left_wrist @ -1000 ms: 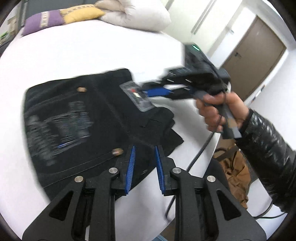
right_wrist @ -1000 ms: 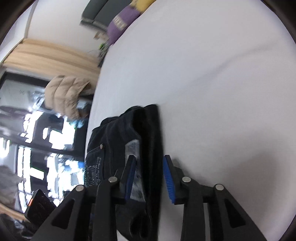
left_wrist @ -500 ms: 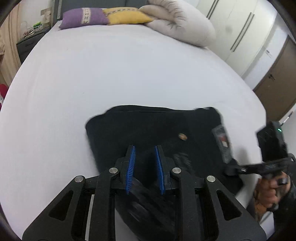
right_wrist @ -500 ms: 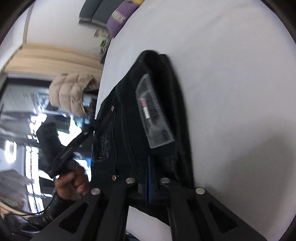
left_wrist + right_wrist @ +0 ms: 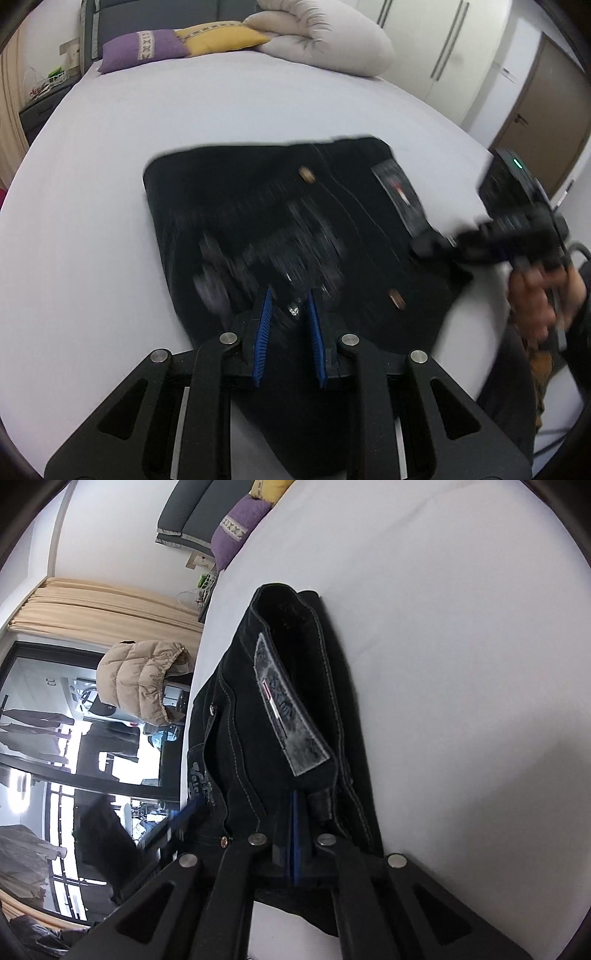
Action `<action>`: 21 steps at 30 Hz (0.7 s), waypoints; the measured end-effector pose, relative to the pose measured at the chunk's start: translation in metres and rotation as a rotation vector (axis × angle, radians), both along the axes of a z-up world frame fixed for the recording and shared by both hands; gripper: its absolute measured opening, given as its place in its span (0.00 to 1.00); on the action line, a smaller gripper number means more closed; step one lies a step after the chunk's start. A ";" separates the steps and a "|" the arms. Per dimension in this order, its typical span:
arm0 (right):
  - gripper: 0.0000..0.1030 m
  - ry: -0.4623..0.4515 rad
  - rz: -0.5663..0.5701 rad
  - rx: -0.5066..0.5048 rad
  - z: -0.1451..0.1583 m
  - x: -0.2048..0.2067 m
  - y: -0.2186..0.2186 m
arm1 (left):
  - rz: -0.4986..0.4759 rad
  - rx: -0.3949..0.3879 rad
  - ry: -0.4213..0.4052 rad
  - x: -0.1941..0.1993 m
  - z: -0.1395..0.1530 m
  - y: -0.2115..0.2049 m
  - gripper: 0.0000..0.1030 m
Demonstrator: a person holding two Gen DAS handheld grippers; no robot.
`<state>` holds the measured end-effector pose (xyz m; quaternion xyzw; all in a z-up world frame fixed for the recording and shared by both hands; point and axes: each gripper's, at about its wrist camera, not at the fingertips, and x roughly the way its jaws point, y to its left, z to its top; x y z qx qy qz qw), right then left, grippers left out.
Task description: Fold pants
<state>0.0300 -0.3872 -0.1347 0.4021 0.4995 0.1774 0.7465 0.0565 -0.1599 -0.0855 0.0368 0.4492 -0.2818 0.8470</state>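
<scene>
The right gripper clamps the black denim pants' waistband to lift it; the left gripper's fingers, narrowly parted, hover above the fabric on the white bed

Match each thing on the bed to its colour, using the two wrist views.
Things:
1. pants
2. bed sheet
3. near pillow
4. far pillow

Colours:
A. yellow
B. black
C. purple
D. white

Pairs: 1-B, 2-D, 3-C, 4-A
</scene>
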 end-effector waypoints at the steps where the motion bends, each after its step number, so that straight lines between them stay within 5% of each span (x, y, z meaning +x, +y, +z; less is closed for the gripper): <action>1: 0.00 -0.002 -0.003 -0.006 0.001 0.001 0.003 | -0.005 0.006 -0.011 -0.010 -0.001 0.002 0.18; 5: 0.00 -0.020 -0.017 -0.026 0.002 -0.007 0.006 | -0.044 0.029 -0.031 -0.045 -0.002 -0.001 0.18; 21: 0.00 -0.083 -0.071 -0.060 0.016 -0.044 0.014 | -0.019 -0.003 0.038 -0.037 -0.008 0.006 0.18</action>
